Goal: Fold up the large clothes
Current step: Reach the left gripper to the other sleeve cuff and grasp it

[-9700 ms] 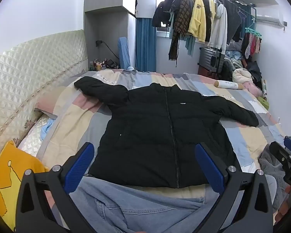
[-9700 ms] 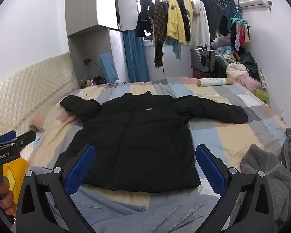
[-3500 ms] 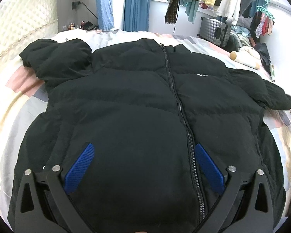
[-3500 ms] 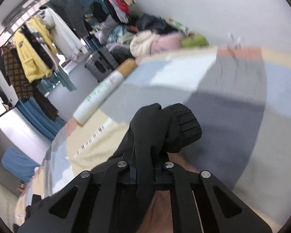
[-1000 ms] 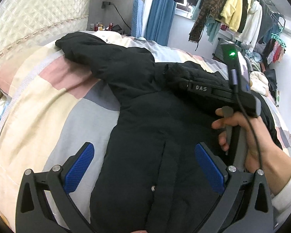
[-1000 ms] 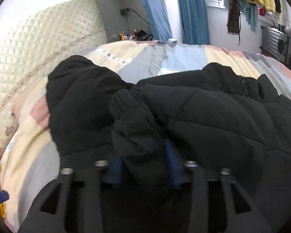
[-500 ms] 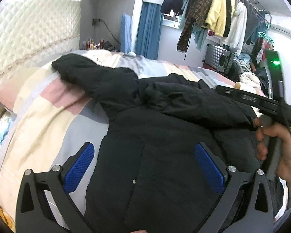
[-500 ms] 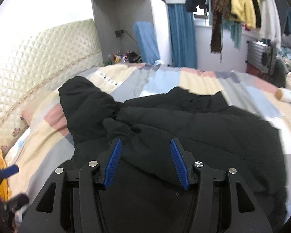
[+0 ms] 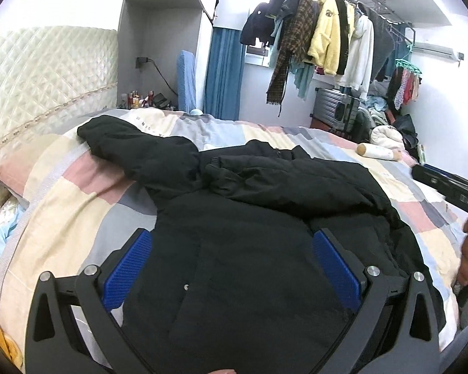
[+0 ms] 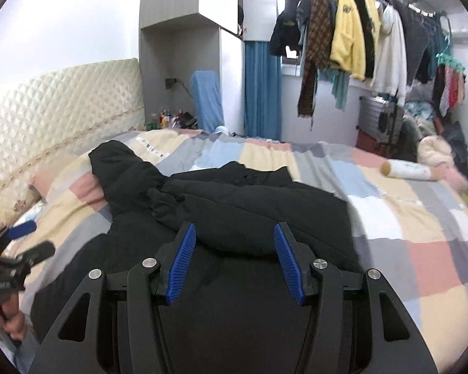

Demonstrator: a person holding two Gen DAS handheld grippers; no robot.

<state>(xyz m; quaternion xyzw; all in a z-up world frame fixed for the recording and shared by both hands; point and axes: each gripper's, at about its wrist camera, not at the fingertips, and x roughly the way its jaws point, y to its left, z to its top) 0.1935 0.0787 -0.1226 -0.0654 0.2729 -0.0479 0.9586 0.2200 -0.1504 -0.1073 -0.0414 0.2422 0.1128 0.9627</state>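
Left wrist view: black puffer jacket lies front-up on a bed covered by a patchwork quilt in pastel blocks; one sleeve is folded across the chest, the other stretches toward the quilted cream headboard. Left gripper hovers over the hem, jaws wide apart, empty. Right gripper likewise held above the jacket, jaws apart, holding nothing. Room: blue curtain, rail of hanging clothes, grey suitcase, paper roll on the quilt's far edge.
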